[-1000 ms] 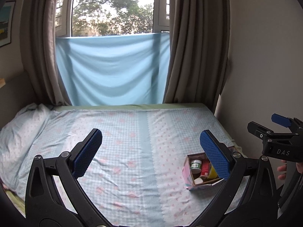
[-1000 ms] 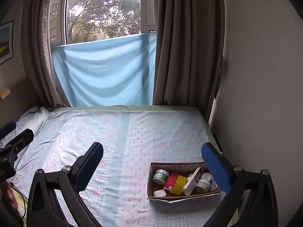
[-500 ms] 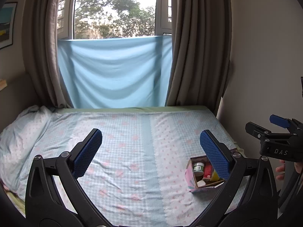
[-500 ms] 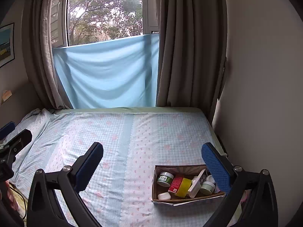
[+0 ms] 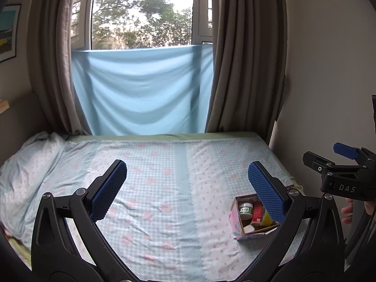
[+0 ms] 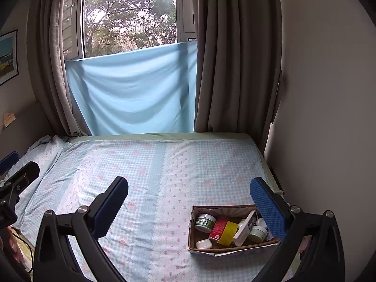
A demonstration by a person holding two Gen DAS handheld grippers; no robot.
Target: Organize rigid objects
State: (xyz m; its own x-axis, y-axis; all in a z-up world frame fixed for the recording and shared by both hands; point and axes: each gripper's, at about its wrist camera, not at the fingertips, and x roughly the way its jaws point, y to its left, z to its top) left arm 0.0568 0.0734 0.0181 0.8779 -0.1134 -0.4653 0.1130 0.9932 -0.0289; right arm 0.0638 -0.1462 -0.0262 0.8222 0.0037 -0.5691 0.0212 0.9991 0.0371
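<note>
Both the left hand-held gripper (image 5: 185, 183) and right hand-held gripper (image 6: 188, 199) gape empty over the bed (image 6: 150, 164), where the cardboard box (image 6: 204, 250) at 5 o'clock holds light, stiff, probably slippery jars (image 6: 205, 222), best pinched across the lid.

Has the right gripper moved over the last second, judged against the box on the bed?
Yes. In the right wrist view the box has slid rightward and lower between the fingers, so the right gripper shifted left and back.
</note>
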